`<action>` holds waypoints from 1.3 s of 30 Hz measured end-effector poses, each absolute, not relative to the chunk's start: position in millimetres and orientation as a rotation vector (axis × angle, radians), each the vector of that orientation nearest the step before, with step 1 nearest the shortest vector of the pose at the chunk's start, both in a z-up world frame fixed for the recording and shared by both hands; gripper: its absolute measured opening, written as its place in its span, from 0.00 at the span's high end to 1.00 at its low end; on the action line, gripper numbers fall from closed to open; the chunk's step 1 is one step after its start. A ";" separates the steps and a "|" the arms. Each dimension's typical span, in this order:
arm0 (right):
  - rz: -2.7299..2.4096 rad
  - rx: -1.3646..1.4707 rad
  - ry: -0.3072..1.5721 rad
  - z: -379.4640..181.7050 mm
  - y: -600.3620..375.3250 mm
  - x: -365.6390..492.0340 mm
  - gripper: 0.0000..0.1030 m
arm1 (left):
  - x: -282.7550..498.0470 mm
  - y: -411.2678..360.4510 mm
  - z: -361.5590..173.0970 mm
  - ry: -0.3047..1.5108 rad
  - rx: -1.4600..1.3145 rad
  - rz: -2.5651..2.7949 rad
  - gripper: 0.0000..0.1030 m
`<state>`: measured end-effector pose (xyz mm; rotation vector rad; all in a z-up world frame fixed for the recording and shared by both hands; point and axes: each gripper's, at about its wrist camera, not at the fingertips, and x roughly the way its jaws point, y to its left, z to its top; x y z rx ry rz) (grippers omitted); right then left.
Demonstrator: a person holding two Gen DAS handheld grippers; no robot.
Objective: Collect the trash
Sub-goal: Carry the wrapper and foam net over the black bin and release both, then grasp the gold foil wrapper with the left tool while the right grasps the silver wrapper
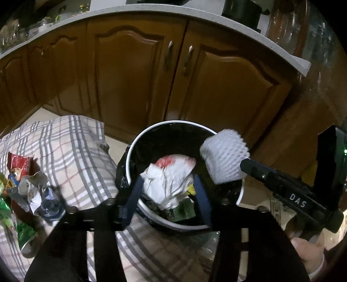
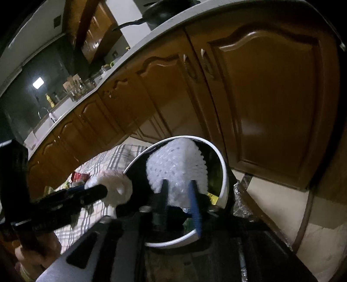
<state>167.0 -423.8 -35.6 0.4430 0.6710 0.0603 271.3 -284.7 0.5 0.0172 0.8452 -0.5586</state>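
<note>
Over the bin [image 1: 130,151]: the right claw [image 2: 180,184] straddles a white foam net sleeve [image 1: 224,156], fingers loosened, no clear pinch. The left claw [image 1: 168,195], open and empty, hovers above a crumpled white-and-red bag [image 1: 171,173] inside.

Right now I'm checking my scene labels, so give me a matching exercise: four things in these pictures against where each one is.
Things:
1. white foam net sleeve
2. crumpled white plastic bag
3. snack wrappers
4. black pot

Places:
A. on the countertop
B. over the bin's rim
C. on the checked cloth
D. inside the bin

Pairs: 1-B, 2-D, 3-C, 4-A
</note>
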 end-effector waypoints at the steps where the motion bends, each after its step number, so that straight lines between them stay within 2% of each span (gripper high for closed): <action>1: 0.063 0.450 0.668 -36.1 -424.7 165.7 0.61 | 270.2 -284.8 0.1 0.844 0.016 -0.562 0.46; 2: 0.064 0.454 0.666 -36.0 -424.1 165.8 0.55 | 269.1 -284.6 -0.7 0.844 0.015 -0.564 0.41; 9: 0.066 0.480 0.656 -35.5 -422.4 153.3 0.51 | 256.5 -268.4 -5.4 0.849 -0.014 -0.551 0.40; 14: 0.095 0.474 0.652 -32.7 -411.1 144.3 0.31 | 241.9 -246.4 -11.5 0.852 -0.029 -0.510 0.37; 39: 0.292 0.410 0.680 -24.8 -304.8 129.7 0.27 | 181.7 -90.5 -15.2 0.814 -0.201 -0.288 0.37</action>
